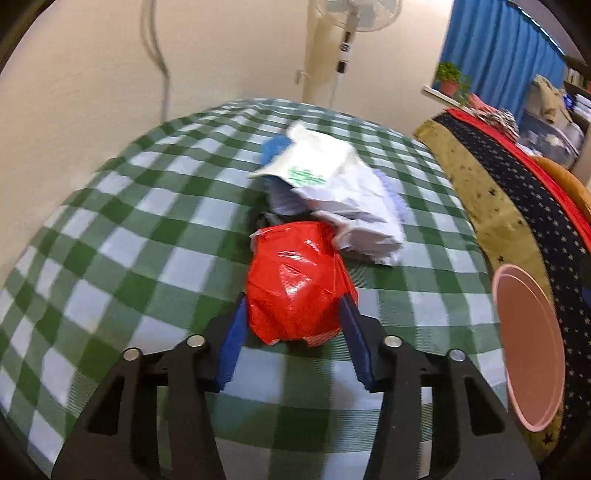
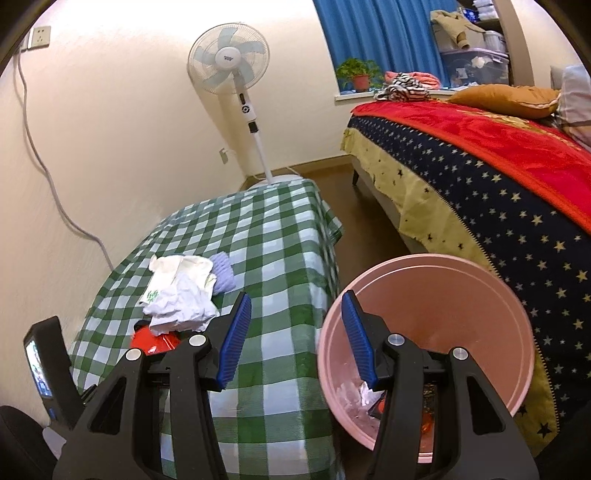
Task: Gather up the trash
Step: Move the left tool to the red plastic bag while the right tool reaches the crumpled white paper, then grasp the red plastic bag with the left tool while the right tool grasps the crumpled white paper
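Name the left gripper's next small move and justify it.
Probably lift: the left gripper has its blue fingers against both sides of the red wrapper lying on the checked tablecloth, and the pink bin stands beside the table.

- Pretty clearly a bedroom in someone's home: a bed (image 2: 480, 173) with a navy star-print cover and a red blanket
- white pedestal fan (image 2: 229, 62) standing in the corner
- blue curtains (image 2: 380, 33) and a potted green plant (image 2: 356, 74) on the windowsill
- desk with a green-and-white checked cloth (image 2: 266, 236)
- clothes and plastic storage boxes (image 2: 476, 62) piled at the back
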`<state>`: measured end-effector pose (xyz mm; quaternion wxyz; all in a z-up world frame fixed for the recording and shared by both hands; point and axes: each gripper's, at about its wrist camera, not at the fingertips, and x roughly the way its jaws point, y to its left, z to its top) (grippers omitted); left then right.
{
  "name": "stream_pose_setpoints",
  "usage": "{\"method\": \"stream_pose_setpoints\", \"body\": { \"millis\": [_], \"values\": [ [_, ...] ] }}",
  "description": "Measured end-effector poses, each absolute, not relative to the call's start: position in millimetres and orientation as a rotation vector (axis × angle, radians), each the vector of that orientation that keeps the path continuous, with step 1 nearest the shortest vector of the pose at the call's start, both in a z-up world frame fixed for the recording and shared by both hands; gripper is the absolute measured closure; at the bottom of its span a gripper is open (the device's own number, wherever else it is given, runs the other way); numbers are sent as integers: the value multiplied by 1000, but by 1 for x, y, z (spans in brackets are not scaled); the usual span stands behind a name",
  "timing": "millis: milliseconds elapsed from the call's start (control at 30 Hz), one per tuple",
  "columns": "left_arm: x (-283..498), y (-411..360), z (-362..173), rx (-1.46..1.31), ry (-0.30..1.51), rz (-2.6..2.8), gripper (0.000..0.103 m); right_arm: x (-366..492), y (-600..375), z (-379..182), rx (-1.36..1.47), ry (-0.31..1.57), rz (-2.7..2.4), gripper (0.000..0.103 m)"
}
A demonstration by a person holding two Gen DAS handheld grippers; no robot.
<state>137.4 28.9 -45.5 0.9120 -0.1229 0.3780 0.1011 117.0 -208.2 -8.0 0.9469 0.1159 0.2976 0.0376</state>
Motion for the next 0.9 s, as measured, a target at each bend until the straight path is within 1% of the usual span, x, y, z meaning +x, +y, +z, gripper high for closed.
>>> {"method": "stream_pose_setpoints", "body": {
  "millis": [67,167,533,900],
  "values": [
    [135,35,-44,-252,772,243,66,120,-202,-11,233,612,94,51],
    [132,44,-43,-265,761,266,68,124,-193,-17,235,626,125,51],
    [123,75,-37,-314,706,351,67,151,-150,-34,228,678,279,51],
    [129,79,-35,-312,674,324,67,211,-124,-53,259,739,379,51]
  ]
}}
